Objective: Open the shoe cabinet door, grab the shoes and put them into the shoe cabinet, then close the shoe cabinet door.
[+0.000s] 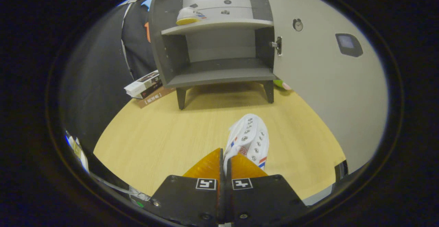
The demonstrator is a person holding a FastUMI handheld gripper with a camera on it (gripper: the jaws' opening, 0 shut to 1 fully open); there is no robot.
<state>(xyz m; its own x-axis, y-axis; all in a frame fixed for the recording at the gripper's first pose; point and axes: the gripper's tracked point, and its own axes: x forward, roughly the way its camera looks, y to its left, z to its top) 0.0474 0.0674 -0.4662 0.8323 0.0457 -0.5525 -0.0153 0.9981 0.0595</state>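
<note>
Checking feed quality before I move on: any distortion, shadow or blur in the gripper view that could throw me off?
Gripper view: strong fisheye bend, so the open cabinet door and shoe cabinet sides bow outward; soft shadow under the cabinet on the table; the lower shelf interior is dim; the shoe held in the shut tongs is sharp, with no harsh glare.

The camera is riding on the gripper [224,158] and is looking forward along its two fingers, which are showing at six o'clock, pressed together on the edge of a white shoe [248,141]. It is sitting low and close above the wooden table [154,134], tilting a little downward. At twelve o'clock, further away, it is facing the open shoe cabinet [216,48], with the door [325,83] at two o'clock.
</note>
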